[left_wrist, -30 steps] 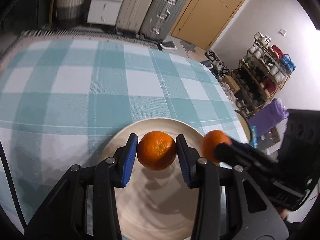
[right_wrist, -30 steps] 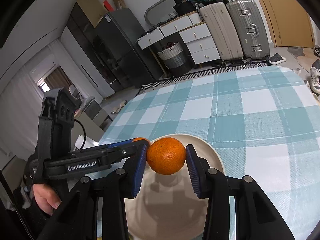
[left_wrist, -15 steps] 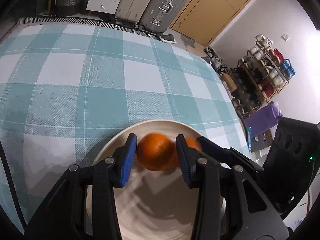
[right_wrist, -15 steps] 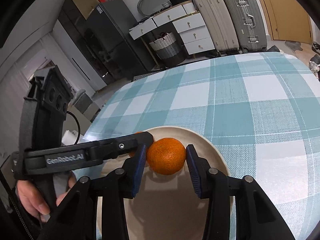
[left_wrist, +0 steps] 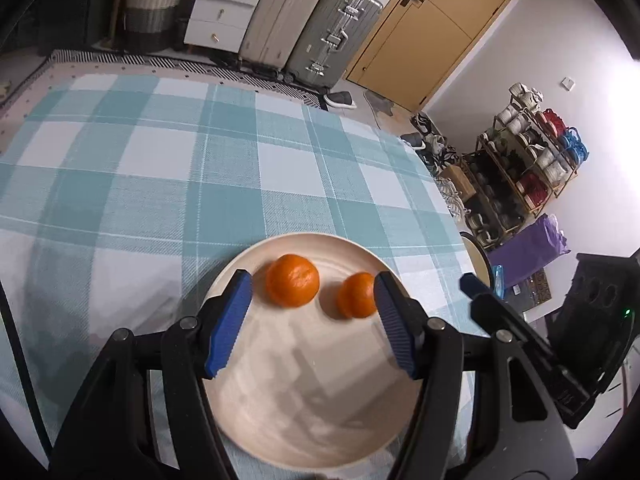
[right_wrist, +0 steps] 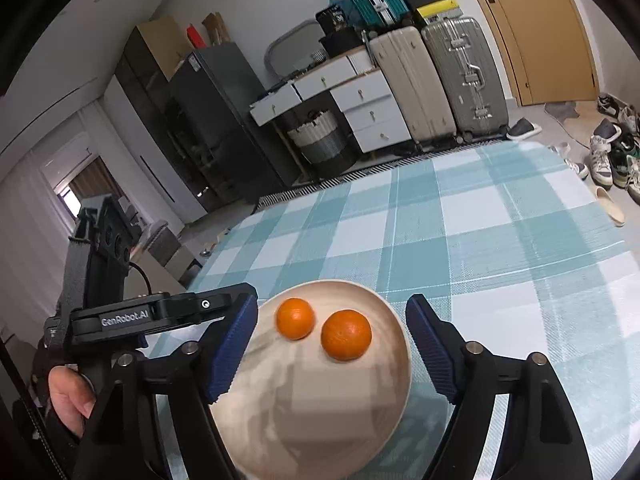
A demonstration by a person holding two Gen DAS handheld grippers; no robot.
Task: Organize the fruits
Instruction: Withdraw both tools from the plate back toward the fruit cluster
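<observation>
the left gripper (left_wrist: pixel 312 320) is spread wide with nothing between its blue pads, and the right gripper (right_wrist: pixel 332 344) is likewise released and empty. just ahead of the left jaws, inside their span, two oranges sit on a cream plate (left_wrist: pixel 280 420): the larger orange (left_wrist: pixel 293 285) lies close to the left pad, the smaller orange (left_wrist: pixel 357 295) lies against or just short of the right pad, and the angle makes it hard to say whether they touch. from the right wrist the same pair lies forward and between the jaws, near the plate's far rim, close together but apart. both fruits are near round, so no long axis governs a grasp. each gripper is about equally near, each closest to one orange. the plate holds only these two and rests on a teal checked tablecloth (left_wrist: pixel 160 168). judging by this, the fruit is placed and the next move is likely a clean lift away, straight back so no pad nudges an orange.
</observation>
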